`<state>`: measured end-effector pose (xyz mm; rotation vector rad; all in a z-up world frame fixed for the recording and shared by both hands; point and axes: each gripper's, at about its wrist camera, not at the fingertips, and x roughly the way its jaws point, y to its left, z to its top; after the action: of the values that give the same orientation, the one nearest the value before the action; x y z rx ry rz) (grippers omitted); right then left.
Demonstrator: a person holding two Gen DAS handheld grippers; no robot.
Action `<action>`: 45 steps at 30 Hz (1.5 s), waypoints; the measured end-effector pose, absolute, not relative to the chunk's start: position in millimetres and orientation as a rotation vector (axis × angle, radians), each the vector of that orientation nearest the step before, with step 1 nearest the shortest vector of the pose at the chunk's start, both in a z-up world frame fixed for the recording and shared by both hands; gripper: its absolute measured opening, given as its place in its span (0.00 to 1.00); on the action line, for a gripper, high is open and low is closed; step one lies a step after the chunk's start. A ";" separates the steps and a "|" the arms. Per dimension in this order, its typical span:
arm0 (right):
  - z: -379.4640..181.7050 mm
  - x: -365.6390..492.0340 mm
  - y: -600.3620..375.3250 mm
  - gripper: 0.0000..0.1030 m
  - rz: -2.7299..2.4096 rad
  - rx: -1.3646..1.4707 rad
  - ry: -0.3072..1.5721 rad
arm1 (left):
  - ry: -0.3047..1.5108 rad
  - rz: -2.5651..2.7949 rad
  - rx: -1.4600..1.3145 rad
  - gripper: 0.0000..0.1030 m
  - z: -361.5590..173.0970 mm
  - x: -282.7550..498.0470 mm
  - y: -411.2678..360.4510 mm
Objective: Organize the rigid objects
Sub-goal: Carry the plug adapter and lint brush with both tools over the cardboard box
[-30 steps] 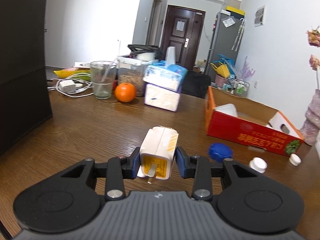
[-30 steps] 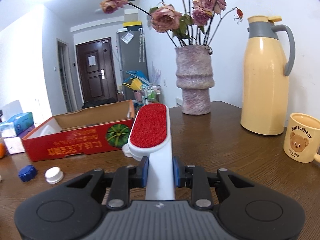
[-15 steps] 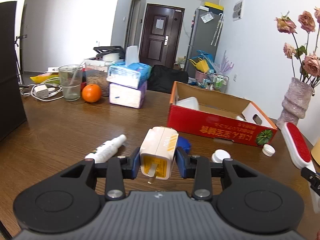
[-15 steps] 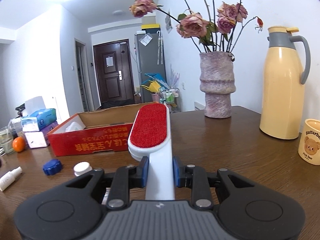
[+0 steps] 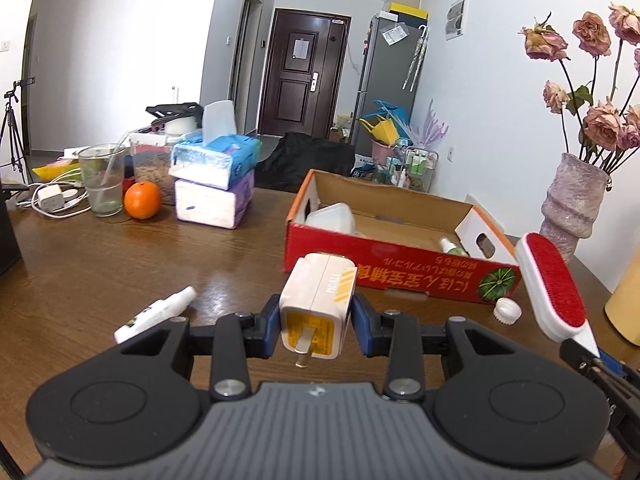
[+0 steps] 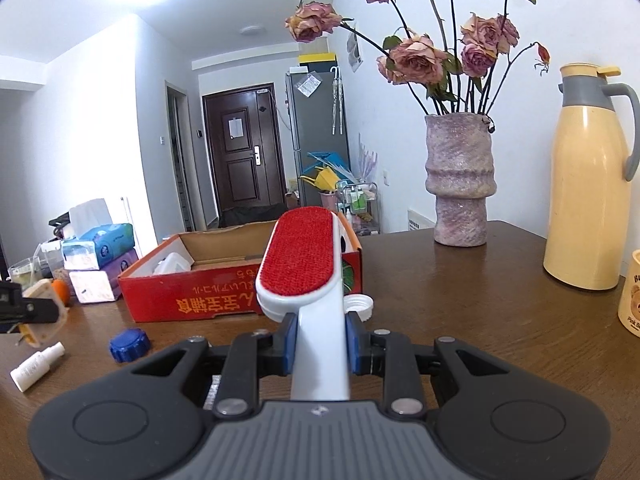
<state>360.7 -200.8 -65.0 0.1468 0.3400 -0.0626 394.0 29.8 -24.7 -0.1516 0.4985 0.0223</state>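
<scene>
My left gripper (image 5: 316, 322) is shut on a white and yellow power adapter (image 5: 318, 304), held above the table in front of the red cardboard box (image 5: 384, 272). My right gripper (image 6: 320, 336) is shut on the white handle of a lint brush with a red pad (image 6: 300, 260), also held before the box (image 6: 192, 296). The brush shows at the right of the left wrist view (image 5: 550, 284). The box holds a white container (image 5: 332, 218) and a small bottle (image 5: 450, 246).
On the wooden table lie a small white spray bottle (image 5: 156, 314), a blue cap (image 6: 130, 345) and a white cap (image 5: 507, 312). Tissue packs (image 5: 214, 184), an orange (image 5: 142, 200) and a glass (image 5: 102, 180) stand far left. A vase (image 6: 460, 184), thermos (image 6: 588, 184) and mug (image 6: 632, 296) stand right.
Both grippers have risen and drawn back from the box while turning, so more of the table and the box interior shows. Each still holds its object.
</scene>
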 end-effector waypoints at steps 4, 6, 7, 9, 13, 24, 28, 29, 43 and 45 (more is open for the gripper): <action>-61.3 366.2 -197.4 0.24 -0.054 0.147 0.333 | 0.485 0.020 -0.151 0.36 -19.2 401.1 21.5; -59.4 369.8 -195.8 0.23 -0.050 0.146 0.328 | 0.480 0.020 -0.158 0.36 -17.7 405.2 19.2; -58.4 371.7 -194.9 0.23 -0.048 0.147 0.326 | 0.478 0.021 -0.163 0.36 -16.8 408.0 18.2; -56.8 376.3 -192.9 0.23 -0.043 0.145 0.322 | 0.475 0.023 -0.170 0.36 -15.4 413.0 16.5; -54.3 386.3 -188.9 0.23 -0.034 0.144 0.315 | 0.475 0.027 -0.186 0.36 -16.1 424.2 15.4; -50.6 418.7 -180.8 0.23 -0.023 0.149 0.297 | 0.477 0.034 -0.200 0.36 -16.5 452.9 15.3; -51.5 430.2 -178.6 0.23 -0.017 0.145 0.300 | 0.471 0.032 -0.209 0.36 -15.1 465.3 14.5; -51.7 433.2 -178.2 0.23 -0.016 0.146 0.300 | 0.469 0.031 -0.209 0.36 -14.8 467.5 13.6; -53.1 479.3 -177.7 0.24 -0.011 0.144 0.310 | 0.480 0.009 -0.207 0.36 -19.0 516.2 -0.2; -51.6 486.6 -177.1 0.24 -0.007 0.142 0.310 | 0.480 0.008 -0.206 0.36 -19.1 524.2 -1.5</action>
<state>486.6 -177.1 -51.6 0.1422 0.3100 -0.0068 524.2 -1.5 -19.1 -0.2061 0.4799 0.0077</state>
